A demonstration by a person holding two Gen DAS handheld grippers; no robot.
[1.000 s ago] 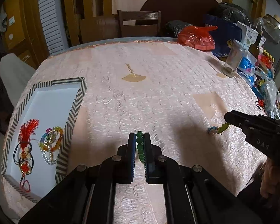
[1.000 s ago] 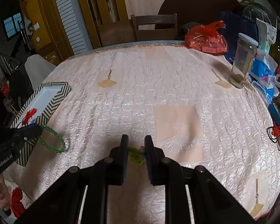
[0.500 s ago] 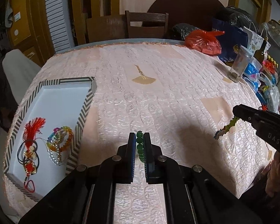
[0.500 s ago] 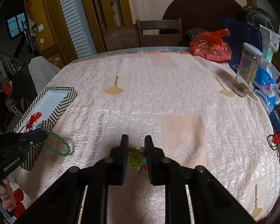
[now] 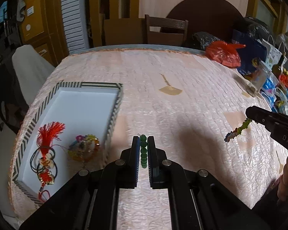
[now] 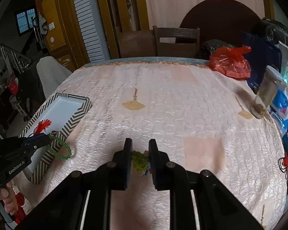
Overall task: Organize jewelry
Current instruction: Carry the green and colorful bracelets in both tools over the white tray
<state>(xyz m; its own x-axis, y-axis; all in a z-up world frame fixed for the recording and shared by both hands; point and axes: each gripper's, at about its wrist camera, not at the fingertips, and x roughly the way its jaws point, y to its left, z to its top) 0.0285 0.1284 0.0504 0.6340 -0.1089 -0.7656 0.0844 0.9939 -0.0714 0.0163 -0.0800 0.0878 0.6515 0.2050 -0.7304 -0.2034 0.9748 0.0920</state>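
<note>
Pink quilted tablecloth (image 5: 182, 115), chevron-rimmed tray (image 5: 113, 113) at its left edge. Left gripper (image 5: 143, 143) clamped on green bead bracelet (image 5: 143, 153), just right of tray's near end, nearer. Right gripper (image 6: 140, 147) pinching multicoloured bracelet (image 6: 139, 160), well apart rightward.

— What have I got between my fingers?
— My right gripper (image 6: 140, 149) pinches a yellow-green bracelet (image 6: 139, 160) above the pink tablecloth (image 6: 172, 115).
— And to the left?
— My left gripper (image 6: 45, 140) holds a green bead bracelet (image 6: 64, 150) over the striped tray (image 6: 74, 119) rim.
</note>
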